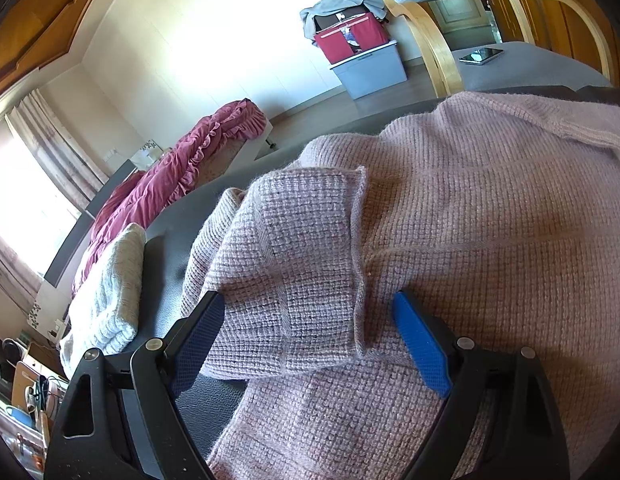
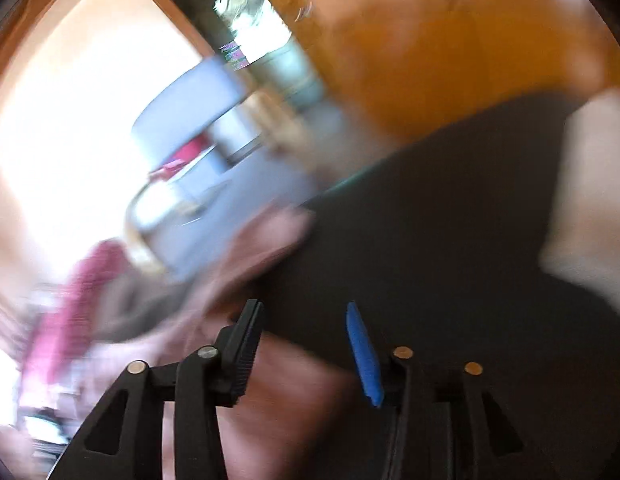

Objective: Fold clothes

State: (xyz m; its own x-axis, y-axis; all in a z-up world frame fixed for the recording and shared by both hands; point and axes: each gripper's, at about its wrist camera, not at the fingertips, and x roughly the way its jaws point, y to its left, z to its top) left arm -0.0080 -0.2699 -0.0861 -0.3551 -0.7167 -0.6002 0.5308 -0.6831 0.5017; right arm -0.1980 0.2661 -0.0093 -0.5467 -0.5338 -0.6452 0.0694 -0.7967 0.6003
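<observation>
Left wrist view first: the left gripper (image 1: 310,320) hangs low over the pink knit sweater (image 1: 470,220), jaws spread wide, nothing pinched. A folded-over sleeve (image 1: 294,264) lies between the blue pads (image 1: 420,346) without either pad pressing on it. The sweater sprawls across the dark table (image 1: 166,272), filling the right and lower part of the view. Its sleeve runs lengthwise from near the jaws up and away, cuff end toward the far table edge. Open dark surface shows to the left of the sleeve, up to a folded white knit (image 1: 110,296) at the table's left rim. Beyond the far edge stand a wooden chair (image 1: 430,36) and a grey bin (image 1: 370,68), with a tablet (image 1: 481,56) on a grey surface to the right.

Right wrist view now, heavily smeared: the right gripper (image 2: 304,320) stands part open, released, with nothing between its fingers. Pink cloth (image 2: 270,240) lies left of and below the jaws; which way it runs I cannot tell. Bare dark table (image 2: 450,240) spreads ahead and right, up to a pale blurred shape (image 2: 582,200) at the right margin.
</observation>
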